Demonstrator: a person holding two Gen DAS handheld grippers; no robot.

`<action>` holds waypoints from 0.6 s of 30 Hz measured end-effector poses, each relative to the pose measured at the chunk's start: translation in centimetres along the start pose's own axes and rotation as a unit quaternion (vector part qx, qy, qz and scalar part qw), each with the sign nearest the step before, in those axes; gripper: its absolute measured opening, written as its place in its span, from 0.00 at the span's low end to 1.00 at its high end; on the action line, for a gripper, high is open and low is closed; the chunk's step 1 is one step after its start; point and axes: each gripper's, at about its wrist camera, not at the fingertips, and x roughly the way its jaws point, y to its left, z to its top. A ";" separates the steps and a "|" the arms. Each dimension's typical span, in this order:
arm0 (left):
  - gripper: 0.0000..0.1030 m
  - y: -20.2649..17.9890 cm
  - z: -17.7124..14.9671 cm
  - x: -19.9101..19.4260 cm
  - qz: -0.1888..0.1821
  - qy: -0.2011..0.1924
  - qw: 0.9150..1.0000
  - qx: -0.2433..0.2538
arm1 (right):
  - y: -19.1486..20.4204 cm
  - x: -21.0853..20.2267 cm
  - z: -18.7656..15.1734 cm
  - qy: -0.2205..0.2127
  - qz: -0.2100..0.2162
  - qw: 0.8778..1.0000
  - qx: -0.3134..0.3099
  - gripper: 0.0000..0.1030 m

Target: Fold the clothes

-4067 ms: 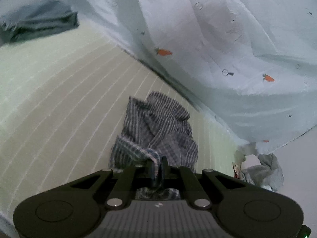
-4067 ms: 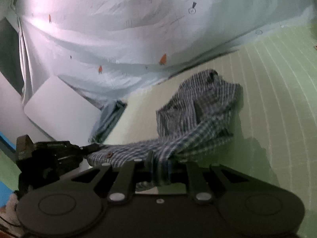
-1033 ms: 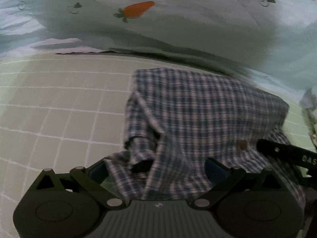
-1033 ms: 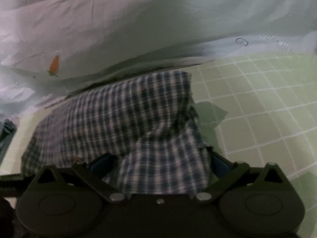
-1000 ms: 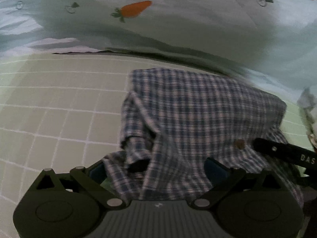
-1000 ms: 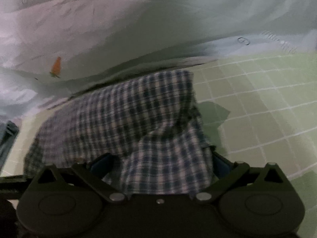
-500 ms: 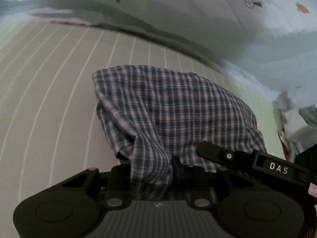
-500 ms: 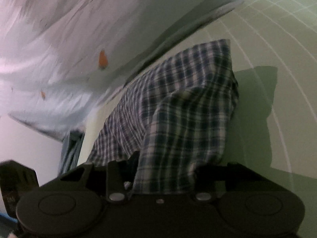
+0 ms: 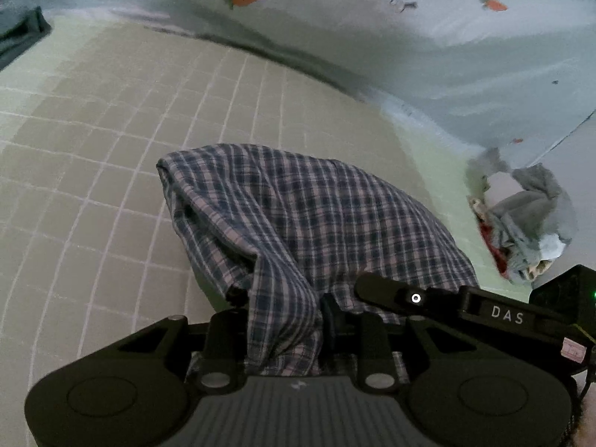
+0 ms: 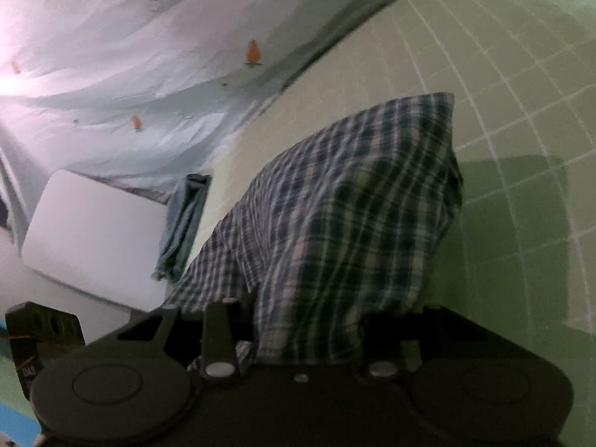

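Step in hand: we judge that we are carrying the near edge of the plaid shirt up and over, to lay it on its far part as a fold.
Shirt: it lies on the green checked bed sheet, its far edge down on the sheet and its near edge lifted into both claws; the fabric hangs between them like a tent.
Left claw: it is clamped on a bunched strip of the shirt, and the fabric fills the gap between the jaws.
Right claw: its jaws are closing, and a thick gather of the plaid fabric sits between them and presses on the pads, so it grips the shirt.
Two claws: in the left wrist view the right claw's black finger reaches in just beside the left one, so we hold the edge at two near points.
How to do it well: we should keep both claws at the same height, so that the edge stays straight.
Tension: we should pull the claws a little apart, otherwise the middle sags and makes a wrinkle.
Landing: we should lower the edge onto the far edge and release only when the fabric lies flat.
Surroundings: the pale carrot-print cloth rises behind the bed, and a grey heap of clothes lies at the right; we should not drag the shirt into them.
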 end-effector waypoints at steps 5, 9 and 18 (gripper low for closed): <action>0.29 -0.5 -2.0 -2.9 0.012 -0.023 1.000 -0.003 | 1.5 -2.0 -1.5 -0.005 0.020 1.000 -0.022 0.39; 0.29 0.0 -2.7 -4.7 0.015 -0.028 0.999 -0.014 | 2.7 -2.4 -2.4 0.001 0.030 0.999 -0.030 0.39; 0.29 5.3 -1.7 -8.8 0.037 -0.052 0.998 -0.028 | 7.6 1.4 -3.6 0.023 0.061 0.997 -0.043 0.39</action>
